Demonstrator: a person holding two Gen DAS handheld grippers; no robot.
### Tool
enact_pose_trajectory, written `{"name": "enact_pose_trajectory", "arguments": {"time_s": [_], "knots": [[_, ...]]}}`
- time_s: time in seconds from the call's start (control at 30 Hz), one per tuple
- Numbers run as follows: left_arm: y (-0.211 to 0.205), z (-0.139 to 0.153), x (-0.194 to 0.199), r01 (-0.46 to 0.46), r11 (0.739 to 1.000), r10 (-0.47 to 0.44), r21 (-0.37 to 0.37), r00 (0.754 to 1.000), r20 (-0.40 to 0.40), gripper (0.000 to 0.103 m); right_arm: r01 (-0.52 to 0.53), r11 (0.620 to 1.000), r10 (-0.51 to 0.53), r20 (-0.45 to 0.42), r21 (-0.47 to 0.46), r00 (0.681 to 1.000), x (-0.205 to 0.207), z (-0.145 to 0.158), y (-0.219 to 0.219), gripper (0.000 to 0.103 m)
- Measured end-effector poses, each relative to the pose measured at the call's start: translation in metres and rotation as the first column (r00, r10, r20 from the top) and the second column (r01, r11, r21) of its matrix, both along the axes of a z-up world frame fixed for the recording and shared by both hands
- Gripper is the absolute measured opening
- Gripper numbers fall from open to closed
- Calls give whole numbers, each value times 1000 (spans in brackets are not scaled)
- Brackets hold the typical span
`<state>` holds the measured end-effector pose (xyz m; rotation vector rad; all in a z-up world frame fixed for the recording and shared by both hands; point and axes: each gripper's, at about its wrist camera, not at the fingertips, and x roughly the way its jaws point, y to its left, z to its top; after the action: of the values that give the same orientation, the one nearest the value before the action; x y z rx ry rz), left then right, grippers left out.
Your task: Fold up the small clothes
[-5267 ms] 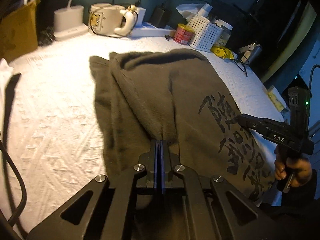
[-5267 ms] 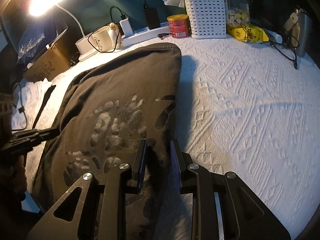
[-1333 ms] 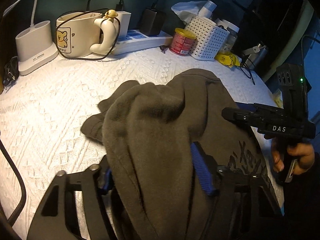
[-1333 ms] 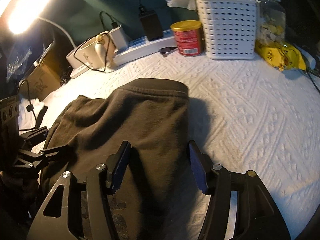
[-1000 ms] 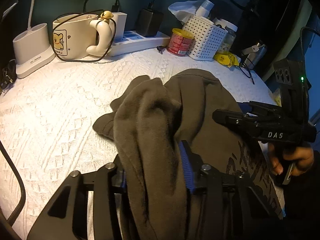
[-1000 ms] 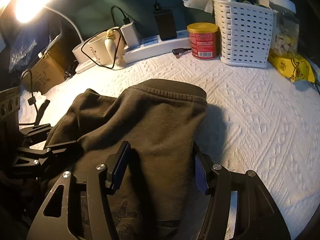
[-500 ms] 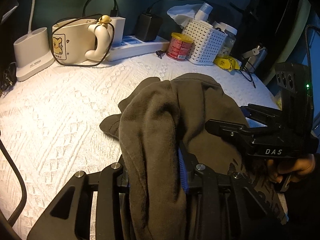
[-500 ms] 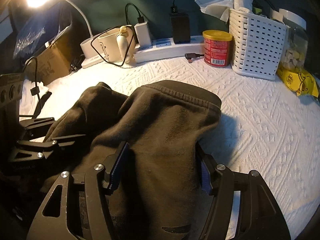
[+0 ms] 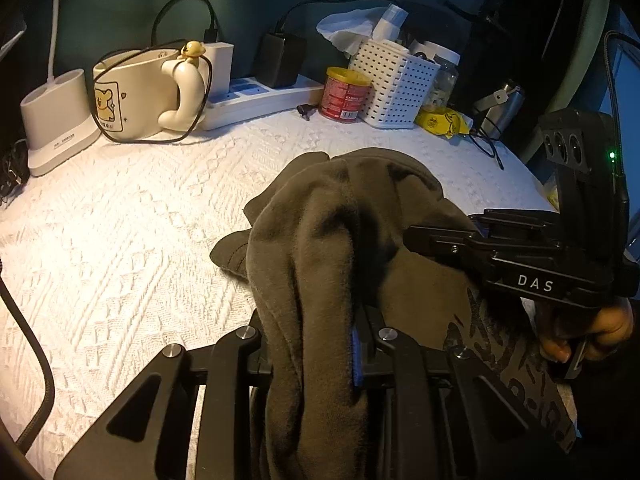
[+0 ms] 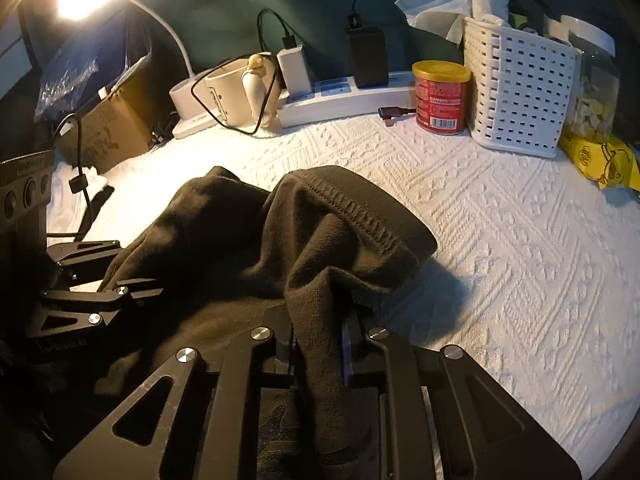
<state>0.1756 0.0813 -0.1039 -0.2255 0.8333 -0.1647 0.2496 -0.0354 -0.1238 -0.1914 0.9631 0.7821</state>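
Presently both tools are engaged on one dark olive garment [image 9: 352,208], which lies bunched on the white textured cover [image 9: 120,240] toward its near edge, well clear of the clutter along the far edge. Starting at the left of the far edge, a lamp base [image 9: 56,116] and a cream mug [image 9: 136,92] wrapped in a black cable stand beside a white power strip [image 9: 260,98]; further right come a red tin [image 9: 346,94], a white perforated basket [image 9: 394,88] and a yellow packet [image 9: 442,120]. None of these touches the cloth, so the folding area is unobstructed. The left gripper [image 9: 320,344] has just been closing, and its jaws now pinch a thick ridge of fabric that stands up between them. The right gripper [image 10: 320,344] has likewise just closed, clamped on a narrower pleat just behind the ribbed hem [image 10: 360,216]. That hem is lifted and curled over (its underside throws a shadow on the cover), which indicates the fabric is gathered off the surface rather than lying flat. In the left wrist view a hand [image 9: 588,332] grips the right tool's handle near the printed lettering [image 9: 516,356] on the garment. In my judgement, paired grips side by side serve to carry one end across for a fold; the fold itself is not yet laid.
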Motion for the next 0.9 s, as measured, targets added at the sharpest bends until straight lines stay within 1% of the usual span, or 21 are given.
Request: {"name": "enact_pose_trajectory", "arguments": {"time_s": [0.13, 0.33, 0.9], "knots": [[-1, 5, -3, -10, 1000, 10, -5, 1000, 5, 22, 5, 1000, -5, 6, 27, 1000, -3, 8, -5, 17], [-6, 17, -14, -7, 1000, 7, 7, 999, 43, 22, 5, 998, -6, 27, 57, 1000, -12, 21, -11, 17], [-24, 49, -53, -16, 1000, 14, 14, 990, 141, 22, -3, 993, -13, 127, 120, 992, -55, 68, -32, 16]]}}
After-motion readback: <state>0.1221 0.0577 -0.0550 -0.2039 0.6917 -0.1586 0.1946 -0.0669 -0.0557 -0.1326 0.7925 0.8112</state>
